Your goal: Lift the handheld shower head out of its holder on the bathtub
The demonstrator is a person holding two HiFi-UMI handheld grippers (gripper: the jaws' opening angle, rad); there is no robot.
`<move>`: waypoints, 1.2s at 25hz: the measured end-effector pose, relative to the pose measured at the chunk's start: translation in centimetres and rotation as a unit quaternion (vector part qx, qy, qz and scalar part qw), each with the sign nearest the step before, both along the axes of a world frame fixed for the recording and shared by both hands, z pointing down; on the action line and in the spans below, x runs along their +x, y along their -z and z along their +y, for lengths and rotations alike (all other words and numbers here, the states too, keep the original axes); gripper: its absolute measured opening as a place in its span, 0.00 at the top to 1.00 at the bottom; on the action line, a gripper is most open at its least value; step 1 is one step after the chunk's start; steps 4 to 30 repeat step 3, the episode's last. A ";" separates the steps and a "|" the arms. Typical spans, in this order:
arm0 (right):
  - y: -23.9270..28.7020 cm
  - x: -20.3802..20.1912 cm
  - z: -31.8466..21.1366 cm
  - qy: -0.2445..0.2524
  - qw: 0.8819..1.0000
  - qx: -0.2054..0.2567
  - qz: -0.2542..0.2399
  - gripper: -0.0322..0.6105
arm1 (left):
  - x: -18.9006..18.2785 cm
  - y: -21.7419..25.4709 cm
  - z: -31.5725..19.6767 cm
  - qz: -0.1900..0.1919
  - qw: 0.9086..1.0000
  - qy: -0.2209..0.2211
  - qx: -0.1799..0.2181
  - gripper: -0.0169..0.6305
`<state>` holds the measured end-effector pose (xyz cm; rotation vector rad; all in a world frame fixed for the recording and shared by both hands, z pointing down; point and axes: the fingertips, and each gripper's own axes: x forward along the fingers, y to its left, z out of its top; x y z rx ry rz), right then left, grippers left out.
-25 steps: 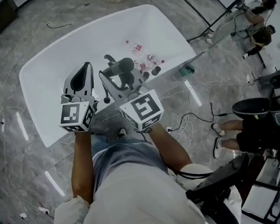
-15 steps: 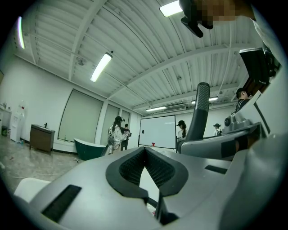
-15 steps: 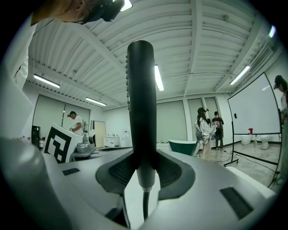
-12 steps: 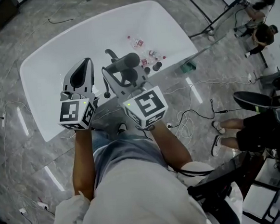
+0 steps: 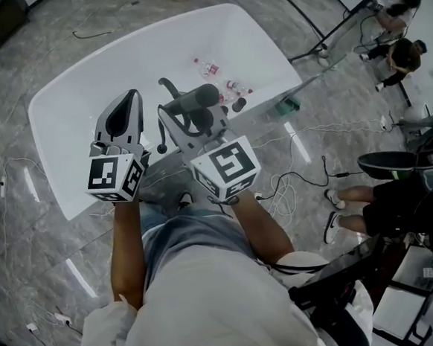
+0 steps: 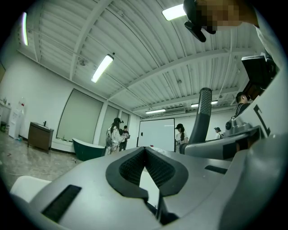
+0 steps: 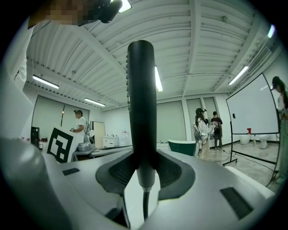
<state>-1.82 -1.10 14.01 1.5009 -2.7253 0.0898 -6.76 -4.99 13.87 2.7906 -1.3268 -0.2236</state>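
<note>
My right gripper (image 5: 186,117) is shut on the dark grey handheld shower head (image 5: 198,97), held over the near rim of the white bathtub (image 5: 84,104). Seen from the right gripper view, the shower head (image 7: 141,103) stands upright between the pads of that gripper (image 7: 144,161), and its hose (image 7: 145,202) hangs down below the jaws. My left gripper (image 5: 131,99) hovers just left of it, shut with nothing in it; its pads (image 6: 130,168) meet at the tip. In the left gripper view the shower head (image 6: 202,117) rises at the right. A dark curved faucet (image 5: 169,86) sits behind the grippers.
Small bottles (image 5: 216,75) lie inside the tub. Cables (image 5: 292,185) trail over the marble floor to the right, near a seated person (image 5: 398,199). Several people stand in the distance beside a green bathtub (image 7: 182,146).
The right gripper has shifted slightly out over the tub with the shower head in it. The left gripper has stayed where it was.
</note>
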 end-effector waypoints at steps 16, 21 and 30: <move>-0.2 0.4 -0.4 -0.002 1.000 -0.001 0.000 0.74 | 0.5 -0.6 -0.5 -0.011 1.000 -0.003 -0.009 0.95; -0.2 0.4 -0.4 -0.002 1.000 -0.001 0.000 0.74 | 0.5 -0.6 -0.5 -0.011 1.000 -0.003 -0.009 0.95; -0.2 0.4 -0.4 -0.002 1.000 -0.001 0.000 0.74 | 0.5 -0.6 -0.5 -0.011 1.000 -0.003 -0.009 0.95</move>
